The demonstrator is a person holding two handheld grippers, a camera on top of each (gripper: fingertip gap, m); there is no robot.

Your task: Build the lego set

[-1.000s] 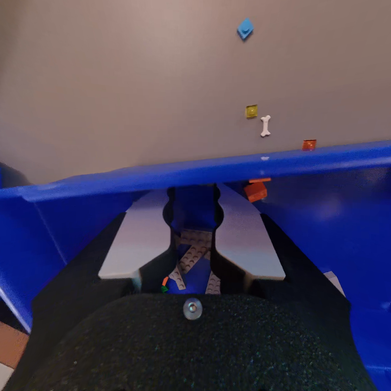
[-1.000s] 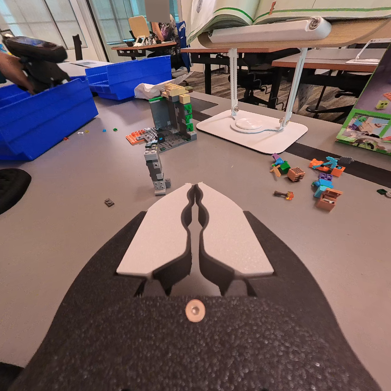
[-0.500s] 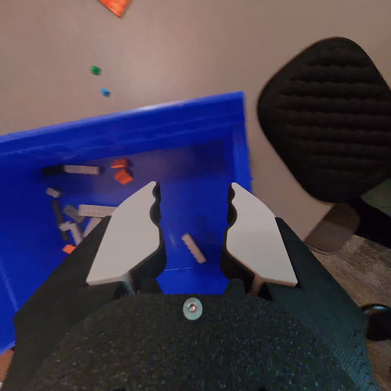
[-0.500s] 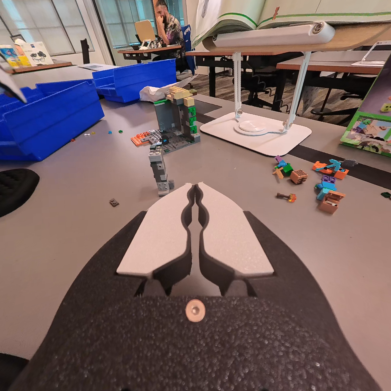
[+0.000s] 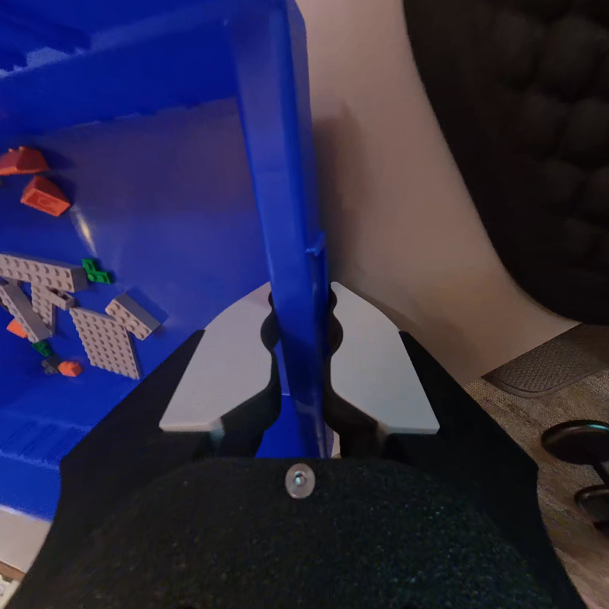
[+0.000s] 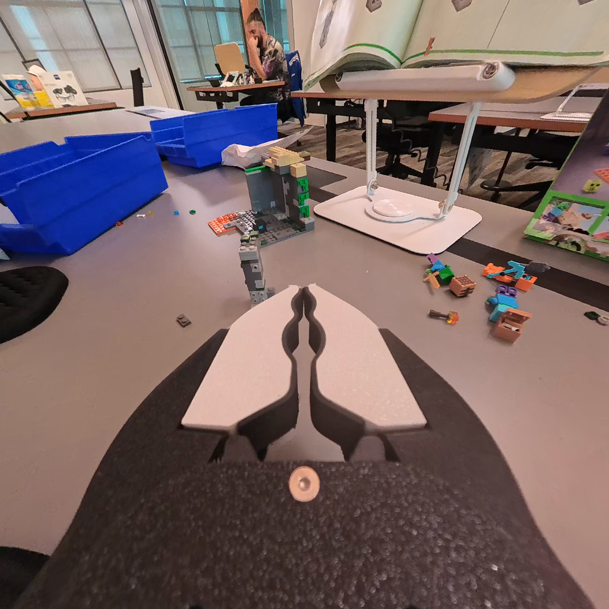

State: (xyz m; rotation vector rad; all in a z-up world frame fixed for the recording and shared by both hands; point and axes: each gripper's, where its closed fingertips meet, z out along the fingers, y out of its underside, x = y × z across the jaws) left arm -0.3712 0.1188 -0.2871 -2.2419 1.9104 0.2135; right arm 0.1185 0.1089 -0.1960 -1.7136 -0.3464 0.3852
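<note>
In the left wrist view my left gripper (image 5: 301, 293) is shut on the side wall of a blue bin (image 5: 280, 164), one pad inside and one outside. In the bin lie grey studded plates (image 5: 105, 342), orange slopes (image 5: 44, 197) and a small green piece (image 5: 95, 272). In the right wrist view my right gripper (image 6: 304, 287) is shut with nothing between its pads, low over the grey table (image 6: 99, 362). Just ahead of it stands a thin grey brick tower (image 6: 253, 273). Farther back is the partly built grey model with green bricks (image 6: 278, 201). The same blue bin (image 6: 82, 184) stands at far left.
A black padded chair back (image 5: 527, 131) is right of the bin. A white book stand (image 6: 398, 214) holds an open manual. Loose figures and small parts (image 6: 461, 283) lie at right, a dark small plate (image 6: 183, 320) at left, the set's box (image 6: 576, 214) at far right. Tip to tip, the grippers are about 50 cm apart.
My left gripper opened wide above the bin, swung to the bin's right side wall and closed on it. My right gripper stayed shut and barely moved.
</note>
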